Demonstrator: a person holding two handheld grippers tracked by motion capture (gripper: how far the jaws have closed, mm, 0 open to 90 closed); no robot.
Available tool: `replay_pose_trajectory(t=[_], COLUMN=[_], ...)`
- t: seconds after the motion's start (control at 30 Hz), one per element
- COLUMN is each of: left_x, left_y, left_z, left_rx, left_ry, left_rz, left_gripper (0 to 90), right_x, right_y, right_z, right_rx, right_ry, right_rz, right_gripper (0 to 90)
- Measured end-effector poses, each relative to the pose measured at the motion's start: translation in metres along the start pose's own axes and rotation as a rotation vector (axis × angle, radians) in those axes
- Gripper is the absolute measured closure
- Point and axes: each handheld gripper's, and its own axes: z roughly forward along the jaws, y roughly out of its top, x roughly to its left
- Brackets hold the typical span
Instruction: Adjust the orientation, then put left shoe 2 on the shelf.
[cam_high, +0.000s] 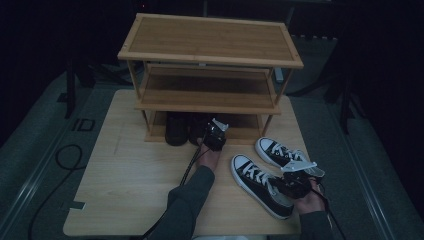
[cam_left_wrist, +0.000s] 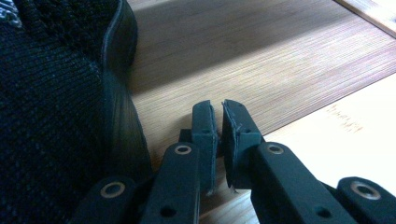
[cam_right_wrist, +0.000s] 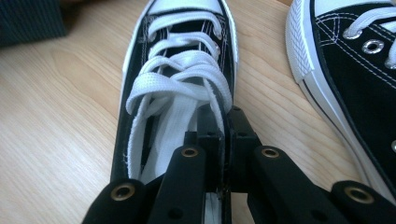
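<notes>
"ID" on the floor (cam_high: 83, 124)

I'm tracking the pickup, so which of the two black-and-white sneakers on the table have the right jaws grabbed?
The nearer sneaker, left of its twin. The right gripper has its jaws pinched on this sneaker's collar edge beside the white laces; the other lies untouched.

The table (cam_high: 130, 190) is showing pale, smooth wood grain, the rack (cam_high: 210, 45) warmer matt wood. The near sneaker (cam_right_wrist: 180, 93) is wearing black canvas, white woven laces and rubber; the dark shoe (cam_left_wrist: 46, 116) is looking coarsely knitted.

sneakers (cam_high: 272, 170) before shoe rack (cam_high: 210, 75)
</notes>
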Motion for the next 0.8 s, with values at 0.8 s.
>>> replay_pose_trajectory(t=[0.8], left_x=[-0.0011], left_y=[-0.0001], left_z=[-0.0001], left_rx=[0.000], left_ry=[0.010], left_rz=[0.005], left_gripper=[83.4], right_x=[0.0017], right_y=[0.0050], right_z=[-0.0054], right_rx=[-0.037], right_ry=[0.042], right_rz=[0.022], right_gripper=[87.1])
